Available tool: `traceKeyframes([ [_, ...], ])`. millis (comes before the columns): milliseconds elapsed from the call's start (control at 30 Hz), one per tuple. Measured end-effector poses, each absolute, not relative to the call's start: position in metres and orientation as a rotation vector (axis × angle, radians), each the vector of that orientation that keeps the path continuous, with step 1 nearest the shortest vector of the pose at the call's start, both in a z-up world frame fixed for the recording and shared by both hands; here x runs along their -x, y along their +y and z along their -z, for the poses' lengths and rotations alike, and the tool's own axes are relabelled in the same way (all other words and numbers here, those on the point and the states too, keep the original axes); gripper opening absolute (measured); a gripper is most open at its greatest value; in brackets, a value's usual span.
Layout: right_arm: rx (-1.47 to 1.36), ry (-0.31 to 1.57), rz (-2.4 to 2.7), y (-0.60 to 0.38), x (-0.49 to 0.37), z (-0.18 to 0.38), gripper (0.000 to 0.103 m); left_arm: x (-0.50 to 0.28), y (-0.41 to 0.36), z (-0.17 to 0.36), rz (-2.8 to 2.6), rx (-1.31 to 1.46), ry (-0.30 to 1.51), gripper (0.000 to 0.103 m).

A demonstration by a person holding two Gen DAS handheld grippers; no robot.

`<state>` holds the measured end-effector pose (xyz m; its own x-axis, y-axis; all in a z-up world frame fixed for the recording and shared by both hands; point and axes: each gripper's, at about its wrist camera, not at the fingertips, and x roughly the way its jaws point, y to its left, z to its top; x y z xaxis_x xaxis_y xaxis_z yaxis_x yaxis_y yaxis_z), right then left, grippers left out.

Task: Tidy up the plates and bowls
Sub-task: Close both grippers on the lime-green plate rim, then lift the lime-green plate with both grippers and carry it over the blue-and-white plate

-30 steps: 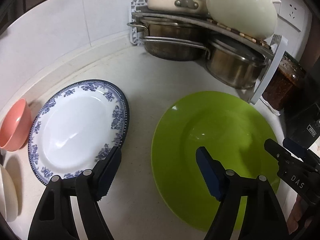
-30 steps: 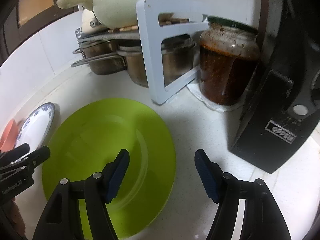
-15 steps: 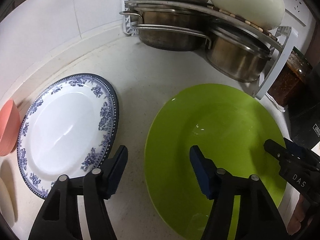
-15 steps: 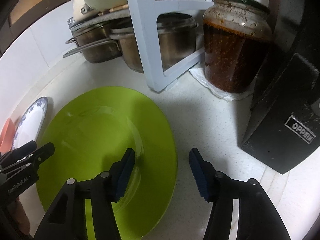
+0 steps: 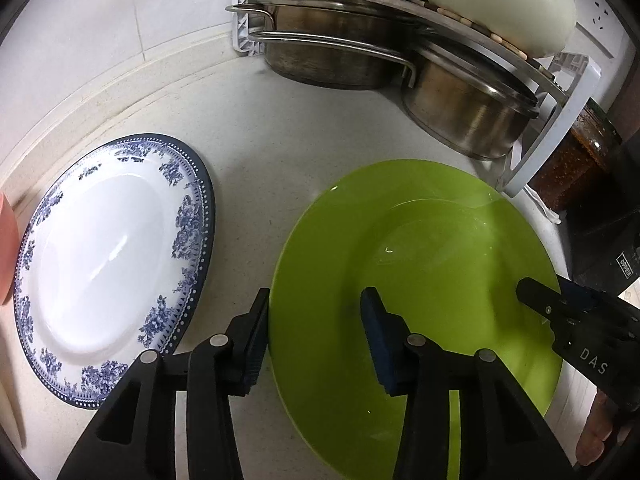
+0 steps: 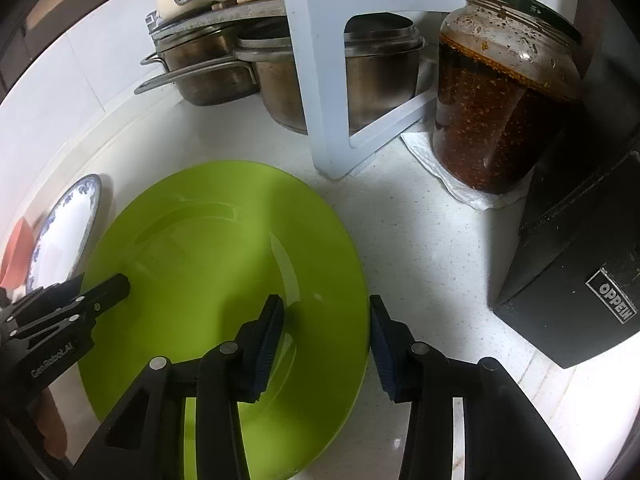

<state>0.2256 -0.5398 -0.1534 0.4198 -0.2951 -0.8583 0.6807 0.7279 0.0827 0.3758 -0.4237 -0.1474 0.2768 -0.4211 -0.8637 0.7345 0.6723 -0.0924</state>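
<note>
A large green plate (image 5: 420,280) lies flat on the white counter; it also shows in the right wrist view (image 6: 208,264). My left gripper (image 5: 316,336) is open and straddles the plate's left rim, one finger outside, one over the plate. My right gripper (image 6: 326,344) is open and straddles the right rim the same way. A blue-and-white patterned plate (image 5: 112,268) lies to the left of the green one. A pink bowl (image 5: 6,248) sits at the far left edge.
A white rack (image 5: 560,128) at the back holds steel pots (image 5: 460,116) below and cream cookware (image 5: 496,4) on top. A jar of dark red sauce (image 6: 496,108) on paper and a black box (image 6: 580,280) stand to the right.
Both grippers have moved down and forward onto the green plate's opposite rims, and their jaws have narrowed somewhat. The plates have not moved.
</note>
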Motion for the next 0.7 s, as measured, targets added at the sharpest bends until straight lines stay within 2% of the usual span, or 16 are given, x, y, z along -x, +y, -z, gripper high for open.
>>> traceKeyframes([
  [367, -0.454, 0.954, 0.657, -0.534, -0.222, 0.151, 0.042, -0.371, -0.414, 0.146, 0.793, -0.338, 1.050, 0.042],
  [700, -0.418, 0.931, 0.643, -0.508, -0.207, 0.135, 0.041, -0.356, -0.372, 0.130, 0.753, -0.287, 1.044, 0.041],
])
